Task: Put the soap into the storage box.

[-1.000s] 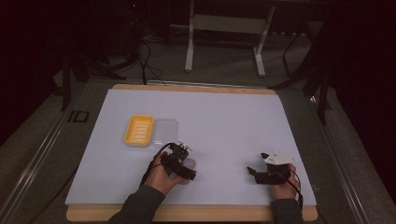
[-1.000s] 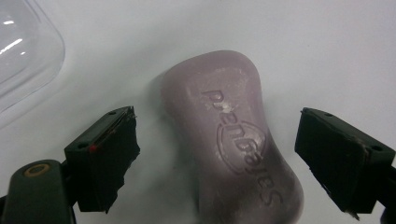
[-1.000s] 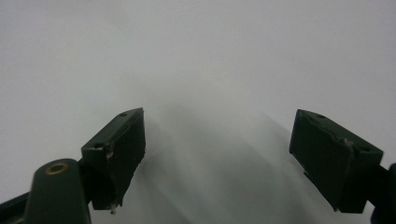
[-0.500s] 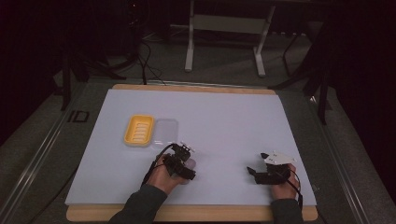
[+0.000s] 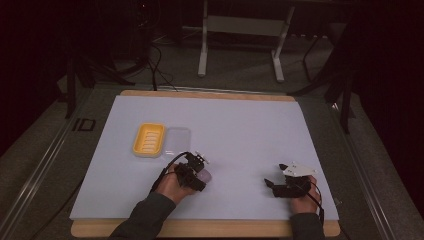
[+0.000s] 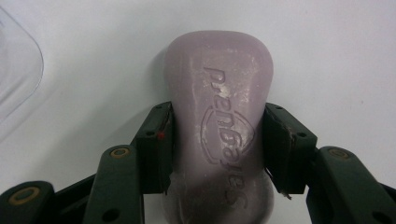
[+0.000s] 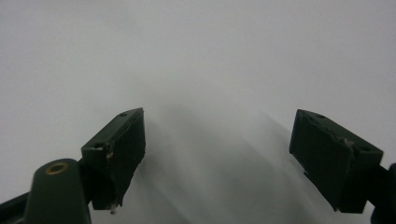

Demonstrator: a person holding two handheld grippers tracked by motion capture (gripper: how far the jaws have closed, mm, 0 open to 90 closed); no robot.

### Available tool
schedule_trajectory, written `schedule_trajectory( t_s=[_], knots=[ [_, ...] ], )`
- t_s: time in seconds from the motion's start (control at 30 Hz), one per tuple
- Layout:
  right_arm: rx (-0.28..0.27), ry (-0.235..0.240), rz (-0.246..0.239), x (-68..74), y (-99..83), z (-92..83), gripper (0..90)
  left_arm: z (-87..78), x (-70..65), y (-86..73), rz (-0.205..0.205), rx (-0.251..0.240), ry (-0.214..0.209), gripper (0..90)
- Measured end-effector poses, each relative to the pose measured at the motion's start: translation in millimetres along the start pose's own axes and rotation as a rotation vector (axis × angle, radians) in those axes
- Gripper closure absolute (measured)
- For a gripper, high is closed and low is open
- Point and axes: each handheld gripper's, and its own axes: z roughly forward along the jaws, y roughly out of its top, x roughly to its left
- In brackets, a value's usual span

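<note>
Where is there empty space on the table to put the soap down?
The white mat is bare across its far half and whole right side, and between the left gripper holding the soap and the right gripper. It is crowded only at the left, around the yellow dish and clear lid.

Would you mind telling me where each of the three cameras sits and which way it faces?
High view: above the person's side, facing forward and down on the table; both forearms, left claw, right claw, yellow dish.
Left gripper view: rides the left claw, looking along jaws shut on the soap.
Right gripper view: rides the right claw, jaws open over bare table.
Shared: high and left views both show the soap.
</note>
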Motion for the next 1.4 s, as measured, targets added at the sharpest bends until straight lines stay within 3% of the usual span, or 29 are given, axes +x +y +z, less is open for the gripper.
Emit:
schedule_trajectory(
  t_s=[0.27,0.67,1.03,1.3,1.4],
  knots=[
    [0.003,0.001,-0.001,0.0,0.1,0.1,18.2,0.1,6.2,8.6,0.066,0.066,-0.043,48.8],
    [0.007,0.001,-0.002,0.0,0.2,0.2,18.2,1.6,6.3,17.2,0.106,0.143,-0.051,48.6],
    [0.010,0.000,-0.006,0.2,0.3,0.4,18.1,5.0,1.5,27.5,0.137,0.226,-0.022,48.1],
    [0.012,0.001,-0.006,0.6,0.4,0.6,18.1,7.6,-6.2,30.2,0.154,0.251,0.026,48.2],
    [0.011,0.001,-0.006,0.4,0.3,0.6,18.1,7.4,-5.5,30.6,0.157,0.256,0.022,48.6]
  ],
)
